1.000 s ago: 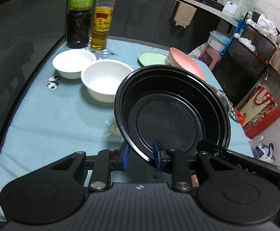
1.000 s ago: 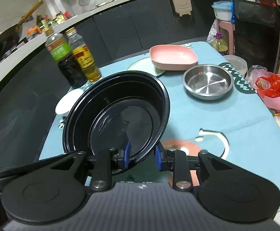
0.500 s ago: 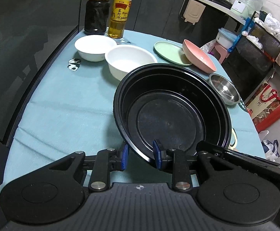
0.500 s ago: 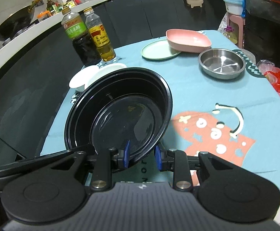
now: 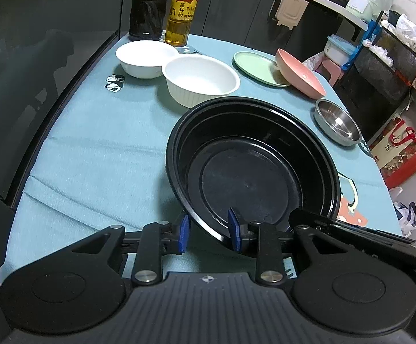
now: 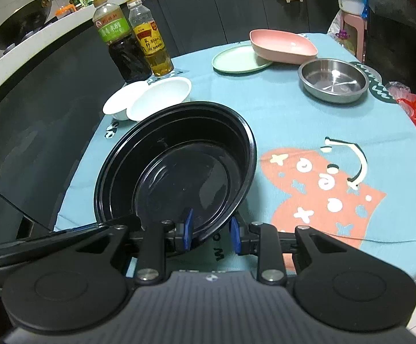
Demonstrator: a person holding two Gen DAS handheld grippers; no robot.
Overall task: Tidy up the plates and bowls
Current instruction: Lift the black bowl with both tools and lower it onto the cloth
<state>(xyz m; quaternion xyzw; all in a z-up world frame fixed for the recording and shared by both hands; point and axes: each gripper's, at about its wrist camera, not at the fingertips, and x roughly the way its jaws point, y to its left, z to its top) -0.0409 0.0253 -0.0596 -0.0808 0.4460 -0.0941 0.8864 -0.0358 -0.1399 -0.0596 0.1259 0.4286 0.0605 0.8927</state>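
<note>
A large black bowl (image 5: 251, 169) hangs above the near part of the blue tablecloth, held by both grippers. My left gripper (image 5: 209, 233) is shut on its near left rim. My right gripper (image 6: 211, 233) is shut on its near right rim (image 6: 179, 172). Two white bowls (image 5: 200, 78) (image 5: 145, 57) stand side by side at the far left. A green plate (image 5: 258, 64), a pink bowl (image 5: 299, 73) and a steel bowl (image 5: 337, 121) sit at the far right.
A dark sauce bottle (image 5: 147, 3) and an oil bottle (image 5: 183, 8) stand at the table's far edge behind the white bowls. The dark counter front (image 5: 50, 57) curves along the left. A red bag (image 5: 400, 149) and shelves stand off the right side.
Both grippers have pulled the black bowl back toward the near edge and raised it. More of the table and the far dishes now shows beyond it.
</note>
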